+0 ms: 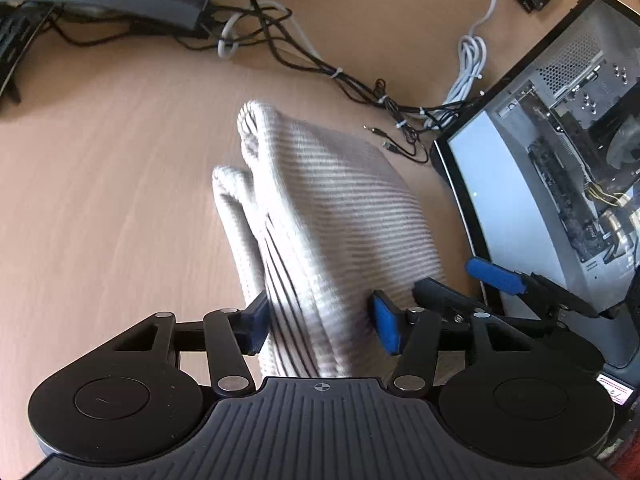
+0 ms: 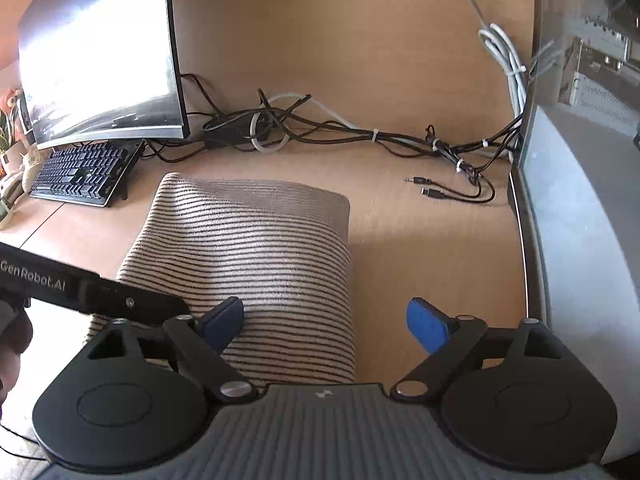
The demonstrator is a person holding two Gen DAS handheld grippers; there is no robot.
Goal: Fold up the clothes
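A folded cream garment with thin dark stripes point(image 1: 332, 208) lies on the wooden desk point(image 1: 100, 168); the right wrist view shows it as a thick rectangle point(image 2: 256, 248). My left gripper point(image 1: 322, 324) is at its near left edge, with the stacked fold edges standing up between the blue pads point(image 1: 386, 330) and filling most of the gap. I see no firm pinch. My right gripper point(image 2: 326, 324) is open wide across the garment's near right edge, one pad point(image 2: 224, 318) over the cloth and the other point(image 2: 430, 326) over bare desk. The left wrist view also shows it point(image 1: 444, 274) at the right.
A glass-sided computer case point(image 1: 560, 168) stands close on the right. Tangled cables point(image 2: 360, 136) and loose plugs point(image 2: 430, 186) lie behind the garment. A curved monitor point(image 2: 104, 52) and a black keyboard point(image 2: 80, 172) are at the back left. A hand shows at the left edge point(image 2: 12, 344).
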